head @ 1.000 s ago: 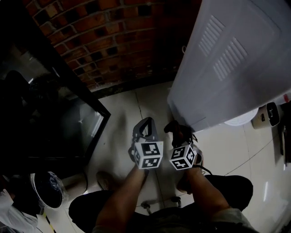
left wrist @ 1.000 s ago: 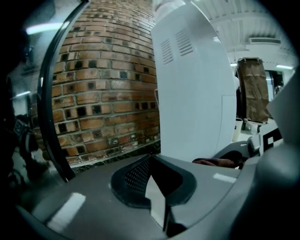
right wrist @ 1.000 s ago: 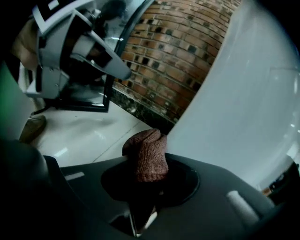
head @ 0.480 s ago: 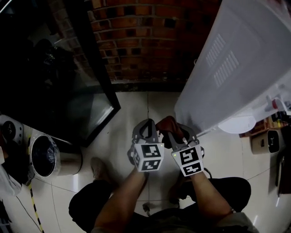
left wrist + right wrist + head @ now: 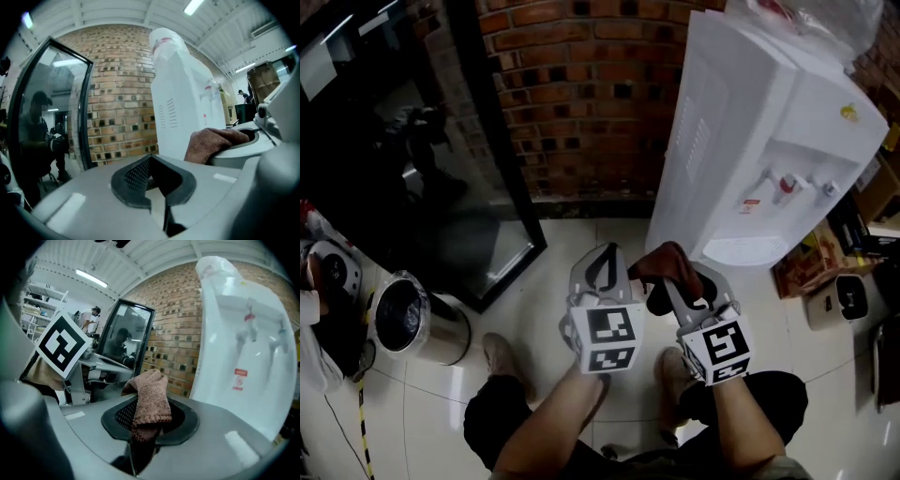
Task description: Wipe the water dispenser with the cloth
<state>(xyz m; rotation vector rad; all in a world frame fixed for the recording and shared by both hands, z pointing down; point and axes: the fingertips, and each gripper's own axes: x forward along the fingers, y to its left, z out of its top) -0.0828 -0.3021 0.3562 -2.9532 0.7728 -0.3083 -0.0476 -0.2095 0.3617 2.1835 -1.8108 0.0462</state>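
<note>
The water dispenser is standing at far right beside the brick wall, with its bottle top running off the upper edge of the head view. At far left, the dark glass panel is showing only dim reflections. The right gripper is clamping the brown cloth, which is drooping over its jaws, apart from the dispenser. Just to its left, the left gripper is holding its jaws together on nothing. A steel bin is sitting at near left on the pale tiled floor.
</note>
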